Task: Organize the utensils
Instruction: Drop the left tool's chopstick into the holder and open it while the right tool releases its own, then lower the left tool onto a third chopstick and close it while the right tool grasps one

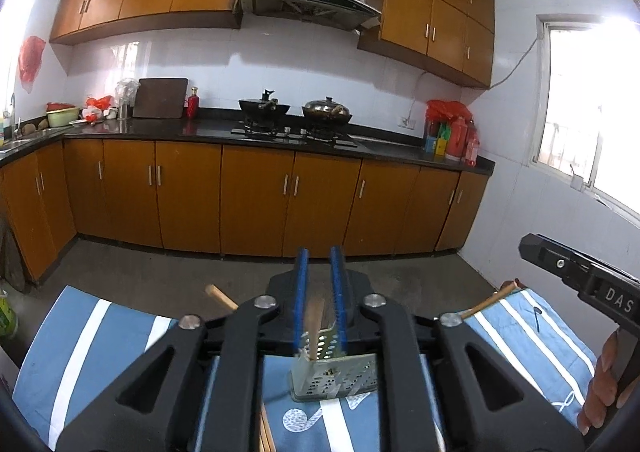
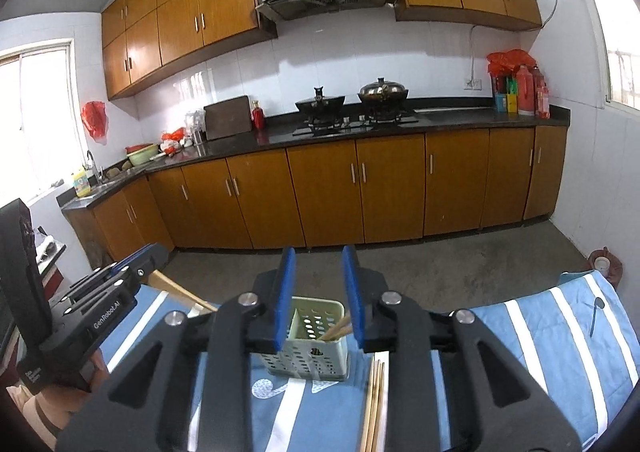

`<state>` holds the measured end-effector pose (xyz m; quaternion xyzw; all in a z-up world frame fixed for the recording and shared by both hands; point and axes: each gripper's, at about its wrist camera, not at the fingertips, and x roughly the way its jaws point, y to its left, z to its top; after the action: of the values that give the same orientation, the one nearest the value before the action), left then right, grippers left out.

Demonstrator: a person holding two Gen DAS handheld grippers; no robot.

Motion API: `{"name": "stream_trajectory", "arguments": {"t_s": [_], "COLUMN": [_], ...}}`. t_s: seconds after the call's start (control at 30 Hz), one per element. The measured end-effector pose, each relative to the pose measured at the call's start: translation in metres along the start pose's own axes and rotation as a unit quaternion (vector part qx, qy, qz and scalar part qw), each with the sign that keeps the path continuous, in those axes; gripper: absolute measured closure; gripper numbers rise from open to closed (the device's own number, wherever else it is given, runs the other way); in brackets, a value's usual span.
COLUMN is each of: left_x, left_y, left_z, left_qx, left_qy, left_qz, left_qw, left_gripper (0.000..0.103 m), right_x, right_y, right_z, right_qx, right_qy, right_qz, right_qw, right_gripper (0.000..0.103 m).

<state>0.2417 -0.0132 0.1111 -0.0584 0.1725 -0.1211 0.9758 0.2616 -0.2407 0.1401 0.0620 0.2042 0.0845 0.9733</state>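
Wooden chopsticks (image 2: pixel 374 404) lie lengthwise on the cloth (image 2: pixel 540 336), beneath the right gripper (image 2: pixel 320 292) (nearer hand), just before the perforated holder (image 2: pixel 308 356); both grippers' fingers stand narrowly parted, empty

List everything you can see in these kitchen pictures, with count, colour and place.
Perforated plastic utensil holder: one, pale green, on the cloth, before both grippers.
Wooden chopsticks in the holder: at least two, tan, leaning.
Loose wooden chopsticks: several, tan, flat on the cloth.
Striped cloth: one, blue and white, under the holder.
Slim spoon: one, black, cloth's right part.
Metal woks: two, dark, on the hob.
Wooden cupboards: many, orange-brown, above and below the counter.
Left gripper: black, blue pads, open.
Right gripper: black, blue pads, open.
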Motion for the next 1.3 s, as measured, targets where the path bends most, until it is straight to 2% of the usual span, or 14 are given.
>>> {"name": "stream_trajectory", "arguments": {"t_s": [0.07, 0.1, 0.27, 0.4, 0.47, 0.6, 0.63, 0.7, 0.73, 0.83, 1.03, 1.3], "left_x": [-0.006, -0.010, -0.031, -0.057, -0.068, -0.067, -0.061, -0.051, -0.043, -0.036, -0.027, -0.020], "left_y": [0.000, 0.000, 0.005, 0.013, 0.022, 0.041, 0.049, 0.061, 0.068, 0.079, 0.080, 0.068], "left_z": [0.002, 0.003, 0.006, -0.005, -0.021, -0.065, -0.082, -0.109, -0.129, -0.160, -0.187, -0.202], "left_qx": [-0.001, -0.001, -0.004, -0.003, -0.005, -0.007, -0.013, -0.029, -0.040, -0.064, -0.074, -0.064], "left_qy": [-0.008, -0.013, -0.031, -0.036, -0.023, 0.036, 0.063, 0.106, 0.137, 0.180, 0.214, 0.233], "left_qz": [0.002, 0.004, 0.003, 0.012, 0.023, 0.052, 0.057, 0.062, 0.067, 0.069, 0.063, 0.047], "left_qw": [1.0000, 0.9999, 0.9995, 0.9993, 0.9995, 0.9980, 0.9963, 0.9920, 0.9876, 0.9792, 0.9720, 0.9692], "left_gripper": [0.074, 0.074, 0.074, 0.074, 0.074, 0.074, 0.074, 0.074, 0.074, 0.074, 0.074, 0.074], "right_x": [-0.011, -0.016, -0.051, -0.072, -0.070, -0.039, -0.027, -0.009, 0.002, 0.018, 0.026, 0.030], "right_y": [-0.002, -0.002, -0.010, -0.029, -0.040, -0.061, -0.067, -0.072, -0.073, -0.074, -0.064, -0.067], "right_z": [-0.001, -0.001, -0.012, -0.046, -0.067, -0.132, -0.154, -0.189, -0.209, -0.242, -0.261, -0.255], "right_qx": [0.000, 0.000, 0.002, 0.008, 0.008, 0.025, 0.034, 0.049, 0.057, 0.071, 0.062, 0.057], "right_qy": [-0.011, -0.017, -0.039, -0.035, -0.013, 0.089, 0.125, 0.176, 0.205, 0.244, 0.262, 0.260], "right_qz": [-0.001, -0.002, -0.009, -0.036, -0.051, -0.063, -0.062, -0.051, -0.048, -0.043, -0.043, -0.053], "right_qw": [1.000, 1.000, 0.999, 0.999, 0.999, 0.994, 0.990, 0.982, 0.976, 0.966, 0.962, 0.962], "right_gripper": [0.077, 0.077, 0.076, 0.073, 0.073, 0.073, 0.074, 0.085, 0.087, 0.089, 0.089, 0.090]}}
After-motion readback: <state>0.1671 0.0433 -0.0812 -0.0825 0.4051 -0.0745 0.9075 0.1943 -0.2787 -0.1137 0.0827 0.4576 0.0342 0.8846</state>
